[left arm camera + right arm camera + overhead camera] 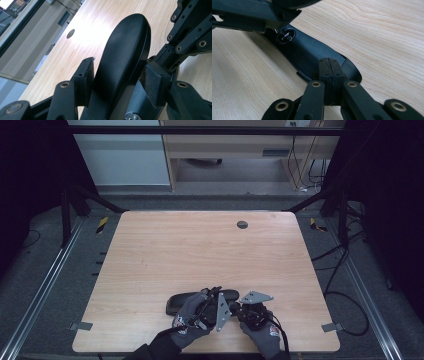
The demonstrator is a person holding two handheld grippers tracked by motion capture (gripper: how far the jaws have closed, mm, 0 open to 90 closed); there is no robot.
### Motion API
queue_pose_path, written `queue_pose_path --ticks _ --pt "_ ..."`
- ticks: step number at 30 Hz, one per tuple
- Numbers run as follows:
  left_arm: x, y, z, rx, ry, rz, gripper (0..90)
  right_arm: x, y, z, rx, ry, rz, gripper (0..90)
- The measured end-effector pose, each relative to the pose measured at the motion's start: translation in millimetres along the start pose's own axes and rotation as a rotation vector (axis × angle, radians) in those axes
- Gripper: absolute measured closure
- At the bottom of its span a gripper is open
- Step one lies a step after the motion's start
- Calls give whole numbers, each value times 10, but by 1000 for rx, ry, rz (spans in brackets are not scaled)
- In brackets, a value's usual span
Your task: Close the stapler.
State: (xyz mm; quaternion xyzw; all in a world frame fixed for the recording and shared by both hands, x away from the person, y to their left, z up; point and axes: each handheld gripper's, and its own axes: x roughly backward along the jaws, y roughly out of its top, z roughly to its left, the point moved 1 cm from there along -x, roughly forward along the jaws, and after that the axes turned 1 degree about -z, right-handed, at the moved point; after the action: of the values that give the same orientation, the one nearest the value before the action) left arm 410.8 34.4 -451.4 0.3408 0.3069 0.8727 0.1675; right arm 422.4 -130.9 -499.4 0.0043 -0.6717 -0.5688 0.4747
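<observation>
At the lower centre, the black case point(200, 301) is straddled by the half-open left gripper point(117, 75), pads apparently off it; the shut right gripper point(329, 75) presses its flap. Judged next: lifting the lid

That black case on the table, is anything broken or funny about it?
Nothing looks broken. The long black oval case lies on the light wooden table with no cracks or spills. The left gripper has the case between its jaws, with a gap on one side. The right gripper is shut, resting at the case's thin end.
</observation>
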Motion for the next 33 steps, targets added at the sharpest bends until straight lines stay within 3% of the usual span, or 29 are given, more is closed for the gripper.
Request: queue_pose_path --ticks 24,28,31,33 --pt "-41 -19 -45 -20 -10 10 455 37 -11 -9 8 -8 14 900" --pt "-49 -20 -56 -11 -18 9 447 57 -8 -24 1 -9 22 899" --pt "-22 -12 -24 39 -53 -18 401 75 -4 -44 1 -12 11 891" --pt "7 -3 -9 42 -61 -30 389 94 -1 -61 -3 -16 5 885"
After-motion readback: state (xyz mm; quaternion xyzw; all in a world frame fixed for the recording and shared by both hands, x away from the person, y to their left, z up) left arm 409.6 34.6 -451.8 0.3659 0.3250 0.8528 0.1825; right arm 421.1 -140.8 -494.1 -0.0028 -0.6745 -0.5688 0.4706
